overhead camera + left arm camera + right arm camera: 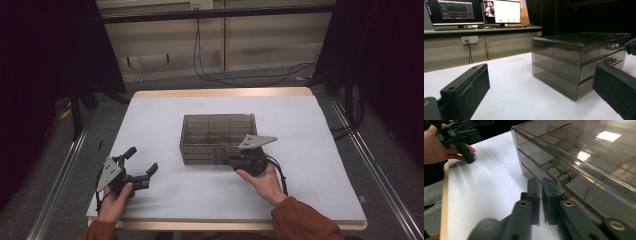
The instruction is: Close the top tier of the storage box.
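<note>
1. Drawer box (218, 131) of smoky transparent plastic stands near the middle of the white table (165, 185), a little toward the person's right side.
2. It has three flat drawers one above the other, and small metal handles (613, 46) show on its front (the left gripper view shows two of them clearly).
3. The right gripper (226, 160) is at the front of the box, low, next to the lower drawers; the right hand (262, 182) holds it from behind.
4. In the right gripper view its jaws are nearly together with only a thin gap between them. Their tips are just beside a drawer handle (559, 176), but I cannot tell if they pinch it.
5. The left gripper (142, 162) is well apart from the box, near the front left part of the table, held by the left hand (116, 202).
6. Its jaws stand wide, with nothing between them.
7. Two monitors (474, 11) are on a desk behind the table.
</note>
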